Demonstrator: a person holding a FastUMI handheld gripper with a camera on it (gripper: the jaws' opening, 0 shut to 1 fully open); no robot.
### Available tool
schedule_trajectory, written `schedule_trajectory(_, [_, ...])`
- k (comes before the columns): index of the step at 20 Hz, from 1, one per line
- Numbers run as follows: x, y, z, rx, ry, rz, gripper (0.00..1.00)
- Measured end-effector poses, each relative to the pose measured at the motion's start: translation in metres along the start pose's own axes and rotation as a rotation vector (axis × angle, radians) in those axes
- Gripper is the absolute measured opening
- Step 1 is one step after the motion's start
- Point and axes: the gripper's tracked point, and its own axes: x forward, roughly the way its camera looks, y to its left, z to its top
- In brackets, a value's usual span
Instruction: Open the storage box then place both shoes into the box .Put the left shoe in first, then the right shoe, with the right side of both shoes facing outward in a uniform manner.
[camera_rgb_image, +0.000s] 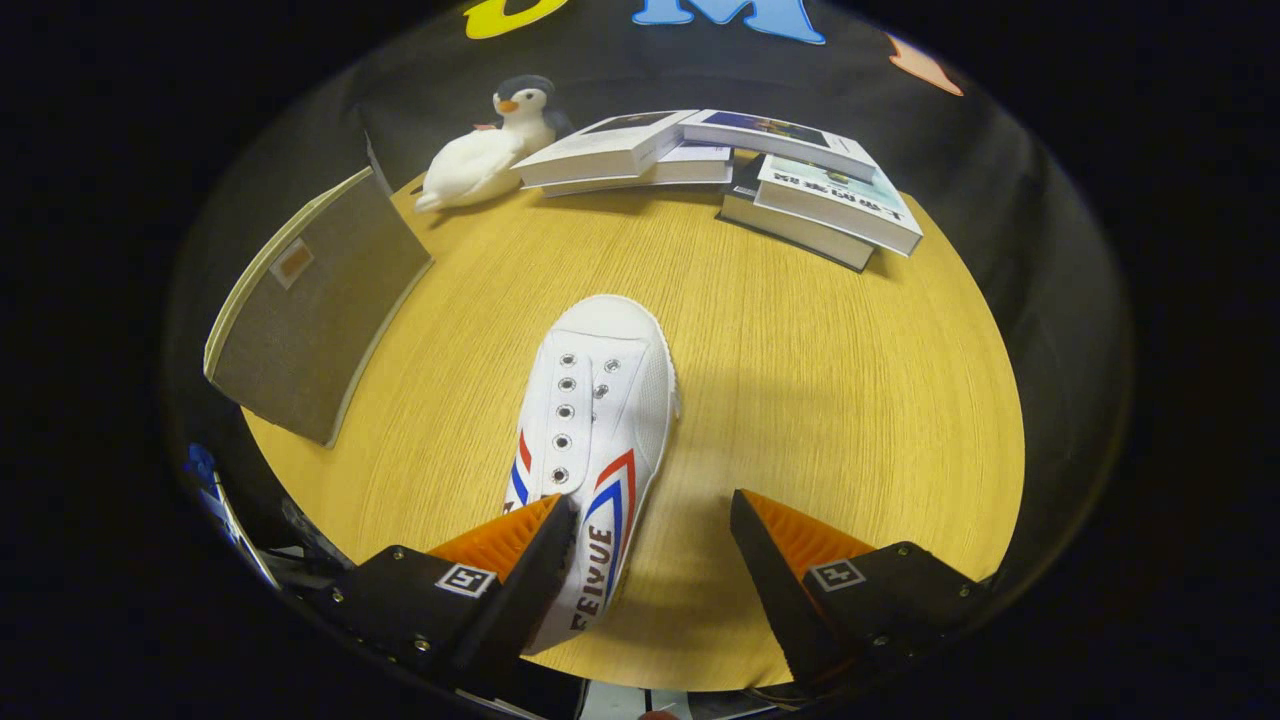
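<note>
A single white canvas shoe (600, 420) lies on the wooden counter (830, 400), its toe pointing away from the gripper (650, 530) and its heel end reaching back between the two fingers. It has a row of metal eyelets with no laces visible, and red and blue stripes with dark lettering along its side. The gripper stands wide open and holds nothing: the left finger (510, 545) overlaps the shoe's heel-side edge in the view, though whether it touches the canvas cannot be told, and the right finger (790, 540) is well apart from the shoe, over bare wood.

The storage box (315, 315) sits on the counter to the left of the shoe, well beyond the left finger. It is a grey fabric-covered box with a pale trim along its edges and a small tag on the face turned this way. Only its outside shows, so whether its lid is open and what it holds cannot be told.

At the far side of the counter, a plush penguin (485, 150) lies just beside a loose pile of books (720, 165), several stacked and overlapping at differing angles.
</note>
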Motion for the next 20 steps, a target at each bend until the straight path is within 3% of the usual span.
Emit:
schedule_trajectory(3, [0.006, 0.009, -0.002, 0.028, 0.023, 0.054, 0.97])
schedule_trajectory(4, [0.006, 0.013, -0.004, 0.047, 0.029, 0.069, 0.81])
schedule_trajectory(5, [0.009, 0.012, -0.005, 0.058, 0.035, 0.055, 0.73])
schedule_trajectory(6, [0.010, 0.016, -0.007, 0.072, 0.045, 0.065, 0.53])
schedule_trajectory(8, [0.012, 0.019, -0.008, 0.086, 0.043, 0.056, 0.32])
schedule_trajectory(10, [0.010, 0.015, -0.007, 0.092, 0.042, 0.031, 0.32])
schedule_trajectory(11, [0.017, 0.003, -0.003, 0.153, -0.012, -0.031, 0.32])
schedule_trajectory(12, [0.011, 0.005, -0.003, 0.187, -0.007, -0.026, 0.02])
schedule_trajectory(20, [0.001, 0.022, 0.004, 0.337, -0.036, 0.012, 0.00])
